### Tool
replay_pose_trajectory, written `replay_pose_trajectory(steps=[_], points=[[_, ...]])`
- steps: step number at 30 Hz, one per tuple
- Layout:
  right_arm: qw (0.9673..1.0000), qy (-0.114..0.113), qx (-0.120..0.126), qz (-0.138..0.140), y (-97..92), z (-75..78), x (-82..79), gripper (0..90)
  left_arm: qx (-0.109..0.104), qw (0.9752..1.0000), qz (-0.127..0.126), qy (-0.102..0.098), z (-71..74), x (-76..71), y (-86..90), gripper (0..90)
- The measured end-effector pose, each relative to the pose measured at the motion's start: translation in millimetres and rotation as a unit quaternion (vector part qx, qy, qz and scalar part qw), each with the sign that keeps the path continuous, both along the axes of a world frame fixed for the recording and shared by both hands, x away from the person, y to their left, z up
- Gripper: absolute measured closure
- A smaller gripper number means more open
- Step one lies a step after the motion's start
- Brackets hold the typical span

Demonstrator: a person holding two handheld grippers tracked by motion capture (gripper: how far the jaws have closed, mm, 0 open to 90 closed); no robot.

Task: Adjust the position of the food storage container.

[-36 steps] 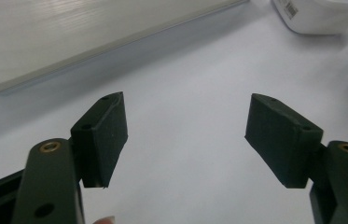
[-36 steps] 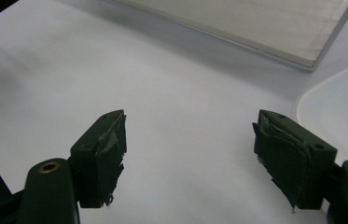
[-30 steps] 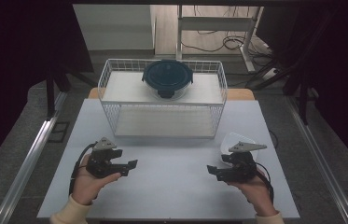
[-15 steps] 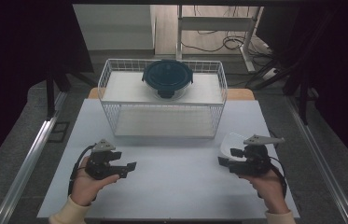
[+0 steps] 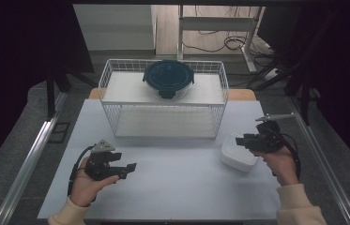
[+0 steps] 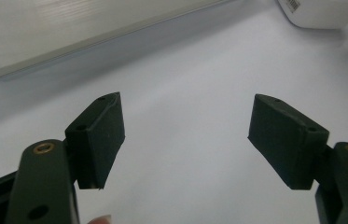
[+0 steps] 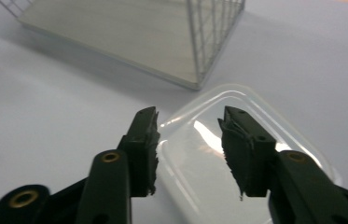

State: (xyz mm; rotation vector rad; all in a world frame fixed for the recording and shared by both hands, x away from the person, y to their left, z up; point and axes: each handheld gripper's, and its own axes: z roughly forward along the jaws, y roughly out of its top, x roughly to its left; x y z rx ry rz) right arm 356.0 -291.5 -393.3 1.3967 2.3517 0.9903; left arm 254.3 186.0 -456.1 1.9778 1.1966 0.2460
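Observation:
A white square container with a clear lid sits on the white table at the right. My right gripper hovers just over its far right edge. Its jaws have just been closing and now stand apart above the lid without pressing on anything. My left gripper rests low at the front left, open, with bare table between its pads. A round container with a dark teal lid stands on top of the wire rack.
The wire rack spans the back of the table, and its pale lower board lies close ahead of the right gripper. The white container's corner shows far off in the left gripper view. Metal rails run along both table sides.
My right hand has moved right and slightly up, uncovering the white container, and its jaws have narrowed. The left hand has kept still.

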Motion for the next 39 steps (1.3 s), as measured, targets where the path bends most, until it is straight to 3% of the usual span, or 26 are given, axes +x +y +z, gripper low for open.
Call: replay_pose_trajectory(steps=[2,7,12,20,26,39], points=[[0.9999,0.013,0.0,-0.003,-5.1,-2.3,11.8,68.4,0.001,1.0,0.001,0.002,-1.6,0.7,-0.3,26.1],[0.9996,0.023,-0.013,-0.006,-9.9,-5.4,27.0,76.9,0.002,1.0,0.0,0.003,-2.3,0.6,-1.3,26.1],[0.9987,0.028,-0.043,0.001,-10.7,-11.4,46.0,89.2,0.003,1.0,0.0,0.003,-2.8,0.6,-1.4,26.1],[0.9964,0.033,-0.078,-0.004,-11.3,-28.1,69.1,89.5,0.002,1.0,0.0,0.008,-5.5,2.3,1.6,26.1],[0.9942,0.042,-0.099,0.007,-4.8,-39.6,86.5,89.5,0.003,0.9999,0.005,0.011,-7.8,4.1,4.5,26.2],[0.9918,0.041,-0.12,0.016,-6.9,-45.6,90.3,89.6,0.007,0.9998,0.002,0.016,-11.2,5.0,2.2,26.2]])
